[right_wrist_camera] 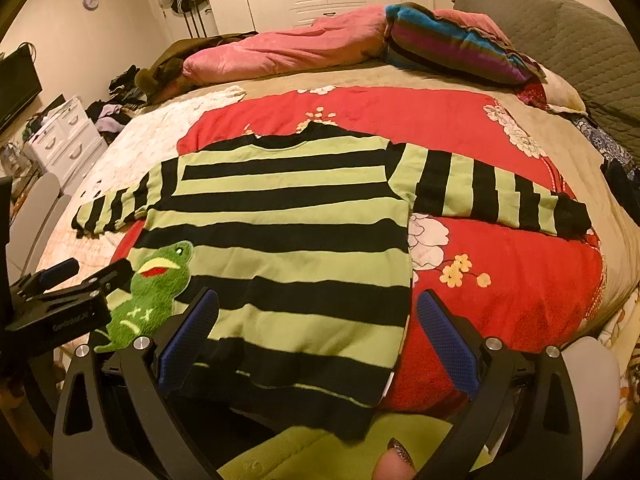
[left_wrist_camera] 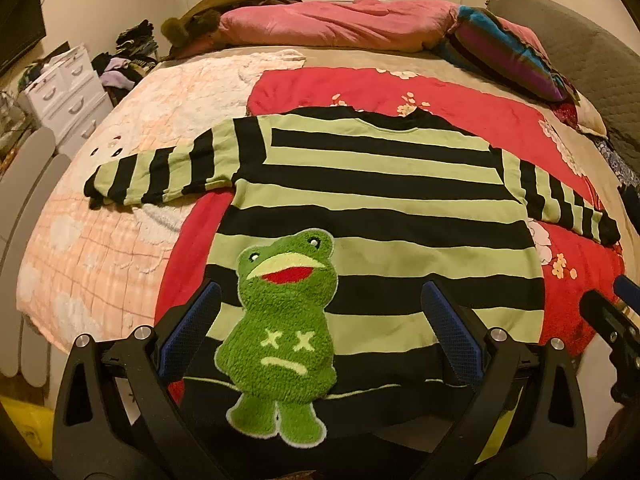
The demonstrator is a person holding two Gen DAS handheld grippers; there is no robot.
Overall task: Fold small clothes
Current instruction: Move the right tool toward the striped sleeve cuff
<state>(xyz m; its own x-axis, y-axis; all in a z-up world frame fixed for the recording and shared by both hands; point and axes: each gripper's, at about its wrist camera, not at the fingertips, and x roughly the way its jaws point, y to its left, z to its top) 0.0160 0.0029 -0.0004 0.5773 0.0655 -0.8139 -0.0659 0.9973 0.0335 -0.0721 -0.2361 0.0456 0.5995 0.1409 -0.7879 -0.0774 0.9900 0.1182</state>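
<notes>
Fingers (left_wrist_camera: 208, 320) of the left gripper (left_wrist_camera: 320, 328) are spread wide over the frog patch (left_wrist_camera: 280, 320), holding nothing; the right gripper (right_wrist_camera: 316, 332) is likewise spread, straddling the hem corner. The striped sweater (right_wrist_camera: 280, 216) lies flat, face up, sleeves out, on the red blanket (right_wrist_camera: 500, 288) near the bed's (right_wrist_camera: 580, 168) foot edge. To fold well, I would pinch each hem corner through both layers and lift evenly, so the body comes over square.
</notes>
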